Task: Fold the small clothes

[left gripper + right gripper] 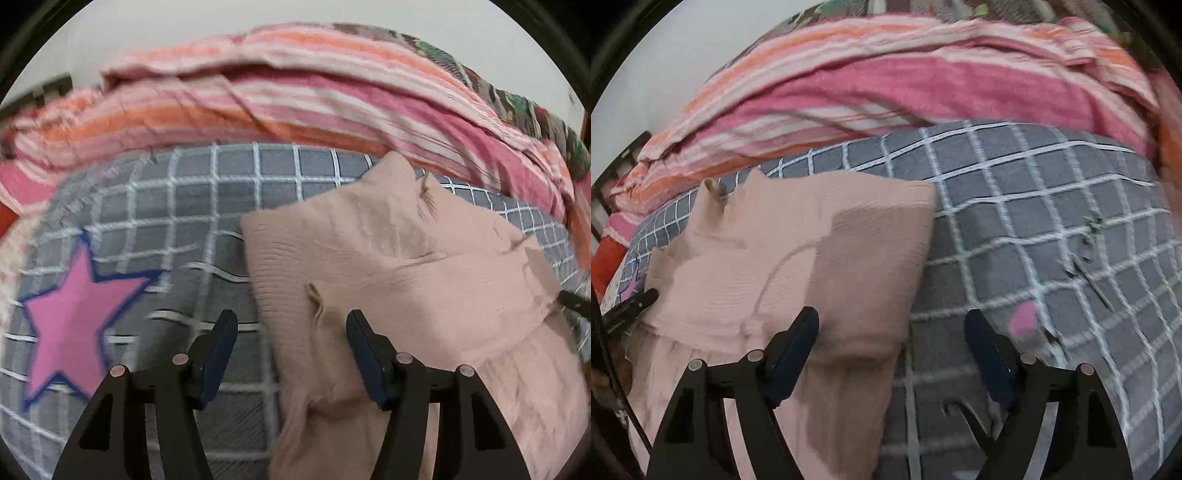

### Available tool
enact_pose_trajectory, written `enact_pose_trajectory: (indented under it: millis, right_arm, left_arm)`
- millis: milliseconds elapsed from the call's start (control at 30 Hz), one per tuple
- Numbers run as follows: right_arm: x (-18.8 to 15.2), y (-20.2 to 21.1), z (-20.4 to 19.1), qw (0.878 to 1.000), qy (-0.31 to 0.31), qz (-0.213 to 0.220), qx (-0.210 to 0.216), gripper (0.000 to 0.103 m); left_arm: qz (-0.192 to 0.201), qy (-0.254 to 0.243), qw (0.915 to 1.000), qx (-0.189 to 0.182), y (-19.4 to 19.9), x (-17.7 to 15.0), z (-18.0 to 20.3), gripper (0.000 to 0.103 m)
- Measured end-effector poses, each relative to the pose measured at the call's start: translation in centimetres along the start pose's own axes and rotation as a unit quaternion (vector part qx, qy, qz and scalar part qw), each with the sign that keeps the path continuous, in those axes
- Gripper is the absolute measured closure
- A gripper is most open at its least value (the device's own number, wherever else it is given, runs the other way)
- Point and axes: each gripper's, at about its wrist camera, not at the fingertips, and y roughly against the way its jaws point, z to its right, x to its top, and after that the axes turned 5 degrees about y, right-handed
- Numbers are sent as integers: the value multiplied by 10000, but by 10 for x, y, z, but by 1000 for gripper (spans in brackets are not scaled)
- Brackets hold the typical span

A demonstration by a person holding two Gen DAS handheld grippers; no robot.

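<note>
A pale pink knitted garment (406,258) lies folded over on a grey checked bedsheet (177,221). My left gripper (290,325) hovers open above the garment's left edge: its right finger is over the knit, its left finger over bare sheet, and nothing is pinched. In the right wrist view the same garment (812,240) fills the left half. My right gripper (892,319) is open over the garment's right edge, with only the left finger above the cloth. Each view catches the other gripper's black tip at the garment's far side.
A pink and orange striped blanket (295,92) is bunched along the far side of the sheet. A large pink star (74,321) is printed on the sheet to the left. More checked sheet (1052,221) stretches right of the garment.
</note>
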Motion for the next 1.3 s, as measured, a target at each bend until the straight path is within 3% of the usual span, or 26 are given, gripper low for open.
enact_pose_trajectory:
  millis: [167,267,433,567,633,767,867,967,1300]
  right_arm:
    - [-31,53,-15,9945,593,357,-782,22]
    - [-54,84,-21,9919,712,485,-936,22]
    - [-85,123,-23,9961,355,577,-559,22]
    - [-108,145,-35,9947,488,731,-532,24]
    - [-122,158,-38,9935,466,830,-618,27]
    - [-147,172,-36,9960,250,807,-279,38]
    - [-166,170,-37,9975,211,647,-181,53]
    - [-189,161,-39,9992,113,383,-51,62]
    - [-245,149,-53,9995,172,233,142,62]
  left_arm:
    - [218,-293,9992,-138,48,-22,5,44]
    - [269,-383,9987,-204,74,-35,8,44]
    - [147,-286,9986,-412,107,-55,3,44]
    - [-68,-22,9975,-696,132,-74,-6,47]
    - [-81,16,9973,-733,142,-85,-8,49]
    - [-146,129,9967,-784,156,-114,-13,49]
    - [-414,279,9945,-918,158,-141,-16,49]
    - [-609,454,9912,-1084,158,-169,-18,54]
    - [-991,807,9822,-1379,143,-210,-11,64]
